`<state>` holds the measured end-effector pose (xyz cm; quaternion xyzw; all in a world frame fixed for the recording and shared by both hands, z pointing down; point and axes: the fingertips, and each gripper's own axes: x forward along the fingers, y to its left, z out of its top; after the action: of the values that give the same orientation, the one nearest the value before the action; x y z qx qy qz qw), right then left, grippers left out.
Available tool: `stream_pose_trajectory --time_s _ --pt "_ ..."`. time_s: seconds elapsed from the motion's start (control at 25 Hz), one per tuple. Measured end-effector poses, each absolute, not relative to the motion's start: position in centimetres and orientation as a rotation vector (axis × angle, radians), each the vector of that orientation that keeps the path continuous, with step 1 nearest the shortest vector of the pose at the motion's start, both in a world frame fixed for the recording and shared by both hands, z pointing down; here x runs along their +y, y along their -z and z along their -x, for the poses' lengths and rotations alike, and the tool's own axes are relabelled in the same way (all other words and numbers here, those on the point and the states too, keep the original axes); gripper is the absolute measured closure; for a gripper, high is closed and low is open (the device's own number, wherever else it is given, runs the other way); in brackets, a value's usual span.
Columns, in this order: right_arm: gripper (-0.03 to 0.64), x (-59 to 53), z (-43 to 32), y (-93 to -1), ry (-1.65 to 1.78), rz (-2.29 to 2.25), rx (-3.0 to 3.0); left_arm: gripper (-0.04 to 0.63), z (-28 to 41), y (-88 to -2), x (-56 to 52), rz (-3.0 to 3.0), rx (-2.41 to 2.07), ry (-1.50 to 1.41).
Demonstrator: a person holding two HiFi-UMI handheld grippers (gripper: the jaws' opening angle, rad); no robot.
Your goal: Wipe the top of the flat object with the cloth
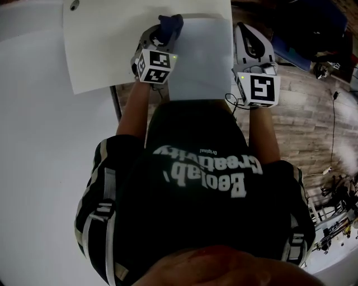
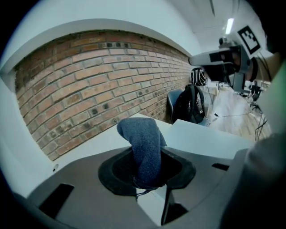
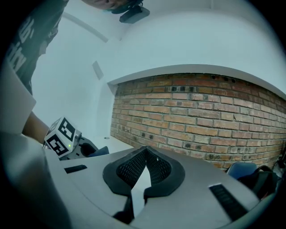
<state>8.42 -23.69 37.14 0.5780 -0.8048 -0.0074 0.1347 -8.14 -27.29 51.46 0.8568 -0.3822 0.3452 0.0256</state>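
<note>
A folded blue cloth (image 2: 144, 147) stands up between the jaws of my left gripper (image 2: 146, 175), which is shut on it. In the head view the same cloth (image 1: 171, 25) pokes out at the near left corner of the flat pale panel (image 1: 202, 58), with the left gripper (image 1: 165, 34) over that edge. The panel (image 2: 208, 139) lies on a white table (image 1: 95, 50). My right gripper (image 1: 253, 40) hovers just off the panel's right edge, over the floor. Its ribbed pads (image 3: 134, 167) meet at the tips of the right gripper (image 3: 145, 154) with nothing between them.
A brick wall (image 2: 89, 85) runs behind the table. A dark backpack (image 2: 191, 105) leans on a blue chair (image 2: 175, 99) to the right. Wooden floor (image 1: 313, 111) with a thin cable (image 1: 333, 128) lies right of the table. A small dark hole (image 1: 72, 7) marks the tabletop.
</note>
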Motion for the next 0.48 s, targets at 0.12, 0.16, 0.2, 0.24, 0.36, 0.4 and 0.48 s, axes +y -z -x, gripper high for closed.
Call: stream_pose_trajectory --time_s 0.12,0.16,0.2,0.24,0.36,0.4,0.48 --pt "0.621 -23.5 -9.2 -36.9 0.032 -1.697 -2.322 0.477 5.7 -51.6 -27.3 -2.693 -1.107 -1.091" --pt "0.621 -23.4 -9.5 -36.9 0.031 -1.706 -2.314 0.477 4.7 -51.6 -27.2 -2.715 -1.080 -1.096" --pt "0.621 -23.2 -9.8 -36.9 0.029 -1.714 -2.304 0.477 3.8 -51.5 -27.2 -2.738 -1.051 -1.100" --pt "0.621 -23.0 -10.0 -37.0 0.028 -1.720 -2.295 0.477 2.9 -51.5 -27.1 -2.761 -1.022 -1.102" --pt "0.621 -22.6 -10.6 -37.3 0.025 -1.733 -2.281 0.477 0.5 -51.5 -26.7 -2.813 -0.951 -1.103" --pt "0.622 -22.5 -10.7 -37.3 0.023 -1.736 -2.278 0.477 -0.4 -51.4 -26.6 -2.827 -0.931 -1.103" --pt "0.621 -22.3 -11.2 -37.4 0.014 -1.744 -2.272 0.477 -2.0 -51.3 -26.2 -2.852 -0.889 -1.101"
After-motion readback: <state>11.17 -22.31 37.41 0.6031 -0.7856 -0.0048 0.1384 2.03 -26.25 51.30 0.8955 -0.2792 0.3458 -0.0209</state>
